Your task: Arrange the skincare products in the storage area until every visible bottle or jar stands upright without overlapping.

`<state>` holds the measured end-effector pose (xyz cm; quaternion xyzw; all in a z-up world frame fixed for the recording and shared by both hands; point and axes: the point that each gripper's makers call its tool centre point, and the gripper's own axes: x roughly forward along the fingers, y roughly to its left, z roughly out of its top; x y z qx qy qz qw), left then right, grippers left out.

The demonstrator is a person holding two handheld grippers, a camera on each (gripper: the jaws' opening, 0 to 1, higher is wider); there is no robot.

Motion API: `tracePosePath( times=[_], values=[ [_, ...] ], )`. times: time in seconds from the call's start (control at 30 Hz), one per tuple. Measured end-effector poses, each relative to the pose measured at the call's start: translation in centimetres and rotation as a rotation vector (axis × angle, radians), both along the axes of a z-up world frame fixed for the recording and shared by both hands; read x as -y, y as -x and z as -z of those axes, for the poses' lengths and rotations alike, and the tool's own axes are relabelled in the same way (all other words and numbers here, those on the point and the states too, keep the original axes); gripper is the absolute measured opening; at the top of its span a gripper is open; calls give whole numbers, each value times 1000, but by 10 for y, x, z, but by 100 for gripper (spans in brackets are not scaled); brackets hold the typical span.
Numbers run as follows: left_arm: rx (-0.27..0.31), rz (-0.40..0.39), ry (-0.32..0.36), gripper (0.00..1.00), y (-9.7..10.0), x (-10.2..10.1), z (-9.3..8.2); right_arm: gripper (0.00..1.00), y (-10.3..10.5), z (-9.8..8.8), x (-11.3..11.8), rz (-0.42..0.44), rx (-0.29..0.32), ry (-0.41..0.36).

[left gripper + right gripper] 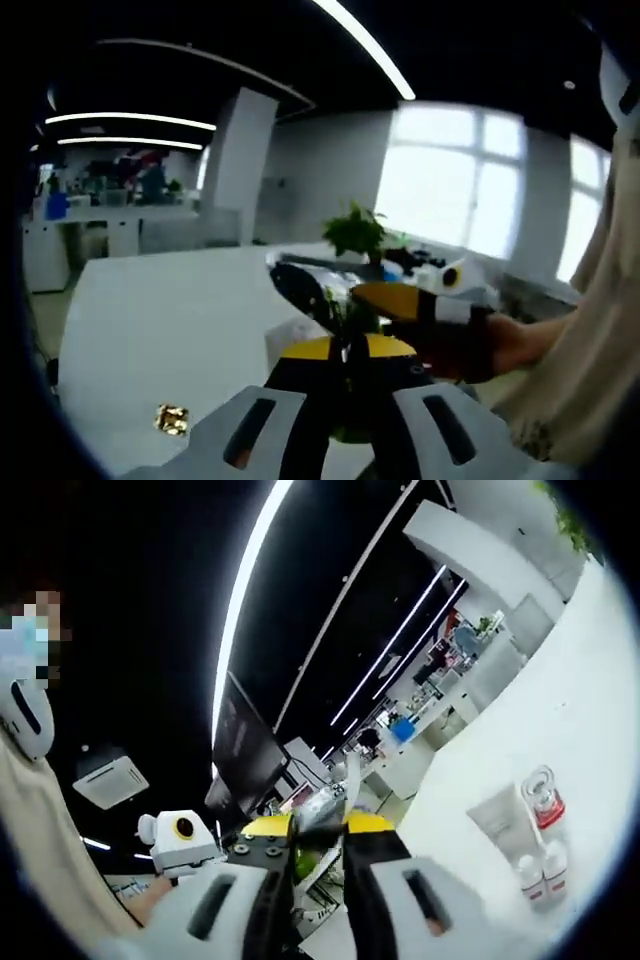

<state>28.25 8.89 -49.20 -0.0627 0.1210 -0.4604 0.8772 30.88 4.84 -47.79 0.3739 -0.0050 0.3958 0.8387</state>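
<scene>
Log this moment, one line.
left gripper: shut, raised off white table | right gripper: shut, aimed upward | skincare products: grouped on table, untouched

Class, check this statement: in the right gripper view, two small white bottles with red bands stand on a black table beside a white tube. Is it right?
Not quite. The table is white, not black, as the right gripper view shows. The two small white bottles with red bands do stand on it beside the white tube.
</scene>
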Motion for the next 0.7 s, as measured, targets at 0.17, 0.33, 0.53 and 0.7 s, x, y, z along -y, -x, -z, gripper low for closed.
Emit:
tracePosePath(
  times=[0.17, 0.33, 0.53, 0.7],
  values=[
    [34, 9, -52, 12, 0, 1, 5, 3, 10, -15, -6, -66, 20, -56],
    [47, 12, -61, 20, -4, 0, 5, 1, 11, -17, -1, -63, 30, -37],
    [40, 71, -19, 21, 1, 1, -6, 1, 20, -32, 11, -90, 70, -74],
    [16, 126, 16, 21, 7, 0, -11, 1, 28, -38, 20, -117, 81, -91]
  ],
)
